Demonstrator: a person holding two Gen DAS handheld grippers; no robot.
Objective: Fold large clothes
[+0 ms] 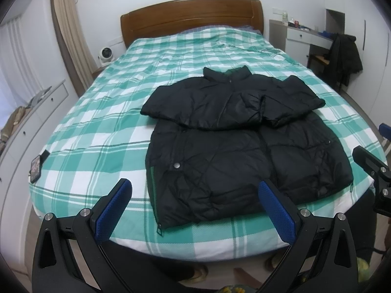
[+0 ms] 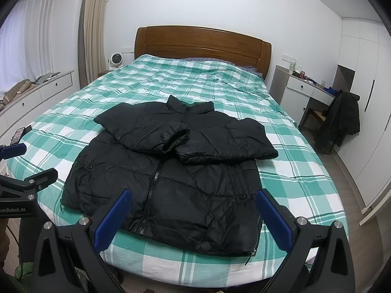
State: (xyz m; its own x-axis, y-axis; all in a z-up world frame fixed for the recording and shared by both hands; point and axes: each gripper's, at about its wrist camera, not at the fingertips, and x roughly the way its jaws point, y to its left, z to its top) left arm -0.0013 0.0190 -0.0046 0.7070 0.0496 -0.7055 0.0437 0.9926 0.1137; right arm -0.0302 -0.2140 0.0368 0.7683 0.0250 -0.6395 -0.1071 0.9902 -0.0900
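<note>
black puffer jacket (image 1: 232,146) lying front-up near foot of bed (image 1: 97,112), both sleeves lying folded across chest | left gripper (image 1: 195,188) hovering over hem, jaws spread wide, gripping nothing | right gripper (image 2: 193,200) hovering likewise, wide apart, empty

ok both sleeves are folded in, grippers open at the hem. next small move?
Probably lower both grippers onto the hem of the black puffer jacket and pinch its corners. Both sleeves already lie across the chest, the lower half lies flat, and the left gripper and right gripper hang open, holding nothing, so the bottom-up fold looks next.
</note>
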